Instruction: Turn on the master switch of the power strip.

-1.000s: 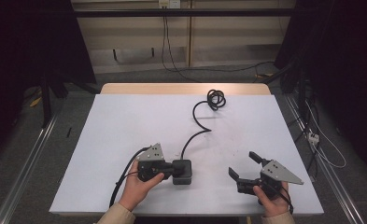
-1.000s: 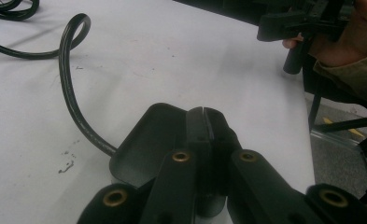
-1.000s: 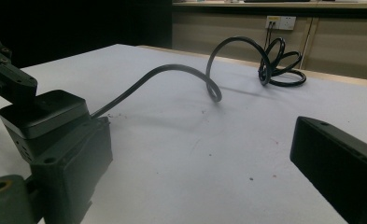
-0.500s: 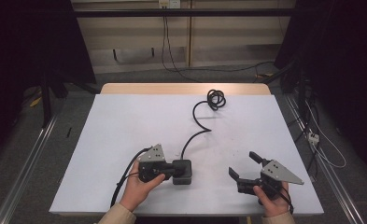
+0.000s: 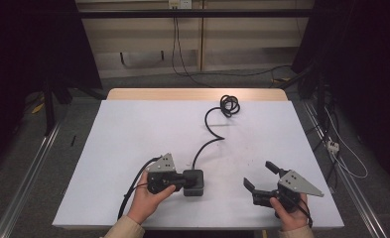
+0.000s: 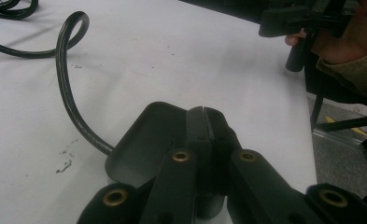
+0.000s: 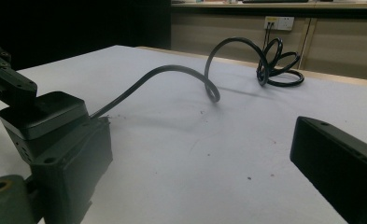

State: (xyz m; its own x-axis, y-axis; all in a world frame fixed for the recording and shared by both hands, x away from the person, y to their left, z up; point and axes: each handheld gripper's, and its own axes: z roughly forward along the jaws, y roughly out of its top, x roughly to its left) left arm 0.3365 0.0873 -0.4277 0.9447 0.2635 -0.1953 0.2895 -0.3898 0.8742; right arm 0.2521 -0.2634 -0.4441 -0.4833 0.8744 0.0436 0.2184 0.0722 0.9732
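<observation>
**A:** High view first. Black adapter close to the near edge of the counter, about the middle. Left claw clenched, grasping nothing, tip at the adapter. Right claw released and wide, apart from the adapter, toward the near right corner.

**B:** And the cable?

**A:** Runs from the adapter to a coil by the far edge. Looks stiff and springy, standing in arches.

**B:** Left claw view?

**A:** Jaws pressed together with only a thin slit between. Just below, the rounded shell of the adapter. Smooth plastic, so probably slippery. Cannot tell if really touching.

**B:** Right claw view?

**A:** Adapter beyond one jaw, a compact block, likely somewhat heavy and hard, not fragile. Cable leaving its far side in a high loop.

**B:** Where to take hold?

**A:** Better across the two flat sides of the block, near the middle. Not by the cable: would probably swing and pull back. Should expect drag from the coil when lifting.
</observation>
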